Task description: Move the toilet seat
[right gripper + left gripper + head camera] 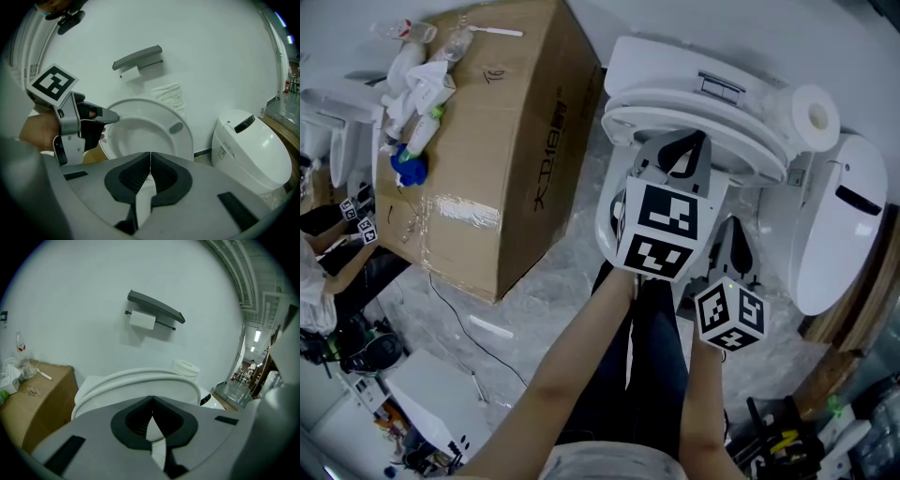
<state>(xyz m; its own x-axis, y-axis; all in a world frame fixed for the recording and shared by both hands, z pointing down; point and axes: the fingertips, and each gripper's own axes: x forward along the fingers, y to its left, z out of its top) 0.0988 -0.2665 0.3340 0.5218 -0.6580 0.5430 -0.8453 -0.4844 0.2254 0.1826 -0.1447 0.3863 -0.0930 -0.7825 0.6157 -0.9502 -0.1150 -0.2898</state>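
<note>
Nearest, two bare forearms reaching forward from the bottom of the head view, each ending in a grey two-jaw gripper topped by a black-and-white marker cube. Left gripper out in front, jaws pressed together on nothing. Right gripper behind and lower, jaws likewise together and empty. Ahead of both, white oval plastic toilet seat tipped up on the white ceramic toilet, leaning back toward the pale wall, long axis running up from hinge to free edge. From the right gripper view, closed left tip right at the seat's left rim, touching or just beside, impossible to say which. Left hand clearly the nearer, so probably a nudge at that rim, not a pinch. Off left, large brown cardboard box, well apart.
</note>
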